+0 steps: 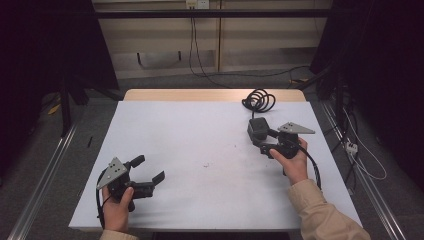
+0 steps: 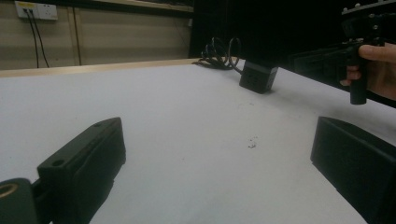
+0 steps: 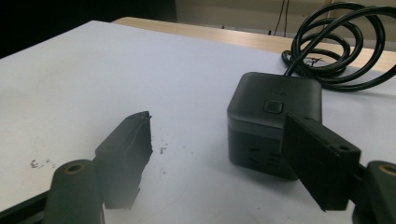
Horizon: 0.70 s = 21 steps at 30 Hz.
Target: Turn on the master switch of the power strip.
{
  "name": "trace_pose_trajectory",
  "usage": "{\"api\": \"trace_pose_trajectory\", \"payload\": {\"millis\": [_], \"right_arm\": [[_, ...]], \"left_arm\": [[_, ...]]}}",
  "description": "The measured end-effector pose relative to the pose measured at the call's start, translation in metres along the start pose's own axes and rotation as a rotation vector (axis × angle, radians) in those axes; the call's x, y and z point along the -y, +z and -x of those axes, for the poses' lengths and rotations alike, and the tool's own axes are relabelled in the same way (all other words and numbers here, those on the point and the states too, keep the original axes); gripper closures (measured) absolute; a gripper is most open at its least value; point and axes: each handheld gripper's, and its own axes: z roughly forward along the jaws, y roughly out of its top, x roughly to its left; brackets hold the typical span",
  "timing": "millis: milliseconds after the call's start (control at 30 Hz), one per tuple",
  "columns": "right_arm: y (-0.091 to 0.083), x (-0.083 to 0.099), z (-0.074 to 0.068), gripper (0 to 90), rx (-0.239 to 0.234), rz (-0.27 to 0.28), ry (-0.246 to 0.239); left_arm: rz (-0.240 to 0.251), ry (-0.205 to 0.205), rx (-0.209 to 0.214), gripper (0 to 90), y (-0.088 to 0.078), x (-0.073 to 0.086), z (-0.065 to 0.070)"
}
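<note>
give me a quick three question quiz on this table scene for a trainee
1. True or false: the right gripper has its jaws clamped on the black cube.
2. Which gripper is nearer the coiled cable? A) left gripper B) right gripper
3. What does the coiled cable run into?

Key:
1. False. In the right gripper view the jaws stand apart, and the cube sits ahead near one jaw, not squeezed between them.
2. B.
3. The black cube, at the far right of the white table.
</note>
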Motion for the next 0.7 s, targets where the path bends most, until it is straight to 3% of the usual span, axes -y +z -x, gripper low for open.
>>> {"api": "trace_pose_trajectory", "payload": {"millis": [700], "right_arm": [[-0.025, 0.018, -0.017, 15.1, -0.037, 0.001, -0.043]], "left_arm": [[-0.002, 0.002, 0.002, 2.8, 0.0, 0.0, 0.0]]}}
